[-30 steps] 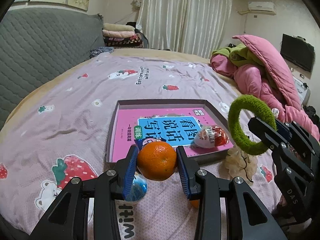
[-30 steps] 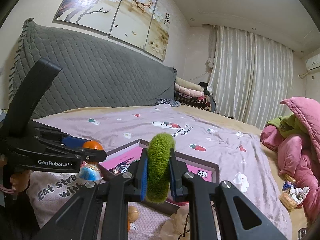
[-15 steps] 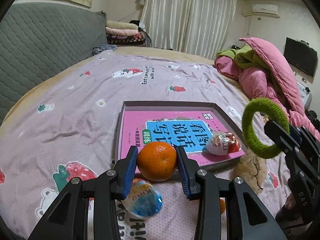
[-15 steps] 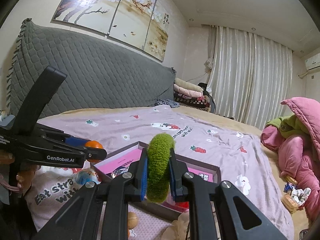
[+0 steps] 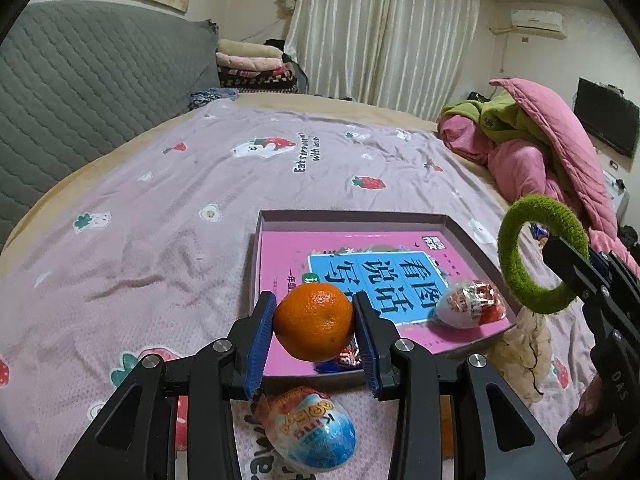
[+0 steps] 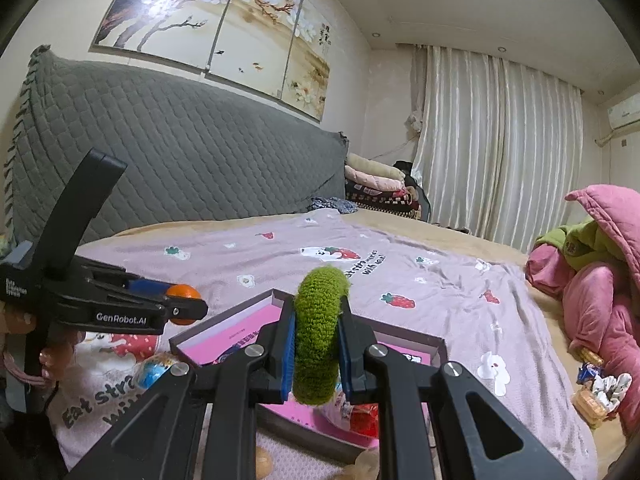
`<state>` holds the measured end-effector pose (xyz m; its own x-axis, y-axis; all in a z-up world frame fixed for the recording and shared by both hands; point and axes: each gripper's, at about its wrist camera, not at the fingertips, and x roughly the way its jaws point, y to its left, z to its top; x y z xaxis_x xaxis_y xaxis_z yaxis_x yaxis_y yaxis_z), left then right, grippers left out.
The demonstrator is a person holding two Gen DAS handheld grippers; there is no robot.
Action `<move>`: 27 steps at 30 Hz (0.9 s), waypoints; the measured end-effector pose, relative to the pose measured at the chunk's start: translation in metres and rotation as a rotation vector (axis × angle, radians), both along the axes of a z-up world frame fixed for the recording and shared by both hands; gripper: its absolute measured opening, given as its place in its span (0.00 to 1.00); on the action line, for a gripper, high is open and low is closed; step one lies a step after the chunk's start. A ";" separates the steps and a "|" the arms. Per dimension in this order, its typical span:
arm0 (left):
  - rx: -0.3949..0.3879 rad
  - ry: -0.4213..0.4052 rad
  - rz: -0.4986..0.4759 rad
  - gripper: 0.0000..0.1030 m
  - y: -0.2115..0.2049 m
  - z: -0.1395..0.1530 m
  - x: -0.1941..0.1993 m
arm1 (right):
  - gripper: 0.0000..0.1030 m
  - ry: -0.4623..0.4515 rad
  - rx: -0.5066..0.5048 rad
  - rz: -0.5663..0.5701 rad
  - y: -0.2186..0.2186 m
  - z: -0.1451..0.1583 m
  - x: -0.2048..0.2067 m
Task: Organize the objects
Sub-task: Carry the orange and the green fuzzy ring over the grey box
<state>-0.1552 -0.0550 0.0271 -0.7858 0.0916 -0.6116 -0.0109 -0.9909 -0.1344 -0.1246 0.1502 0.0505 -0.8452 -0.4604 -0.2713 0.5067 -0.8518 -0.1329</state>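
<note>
Orange fruit (image 5: pixel 313 322) sits clamped between the blue pads of the left claw (image 5: pixel 314 330) at lower centre of the left wrist view, held above the near edge of the tray (image 5: pixel 256 264). A pink book (image 5: pixel 360 268) lies in the tray, with a red-and-white egg (image 5: pixel 470 309) on its lower right corner. A blue egg (image 5: pixel 310 428) lies on the bed (image 5: pixel 160 240) at bottom centre, just below the claw. At right, the right claw (image 5: pixel 560 256) holds a green ring (image 5: pixel 540 254).

Right wrist view: the right claw (image 6: pixel 316 354) grips the green ring (image 6: pixel 318 336) at lower centre, over the tray (image 6: pixel 224 318). At left, the left claw (image 6: pixel 182 304) holds the fruit (image 6: pixel 182 300) above the blue egg (image 6: pixel 154 370).
</note>
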 end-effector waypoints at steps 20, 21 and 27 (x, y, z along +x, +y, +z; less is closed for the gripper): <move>-0.013 -0.002 0.019 0.39 -0.007 -0.003 -0.023 | 0.17 0.012 0.004 -0.012 -0.004 0.009 -0.026; -0.011 -0.003 0.019 0.39 -0.008 -0.004 -0.024 | 0.17 0.012 0.001 -0.014 -0.005 0.008 -0.028; -0.011 -0.012 0.027 0.39 -0.011 -0.009 -0.033 | 0.17 -0.014 -0.011 -0.005 -0.005 0.004 -0.037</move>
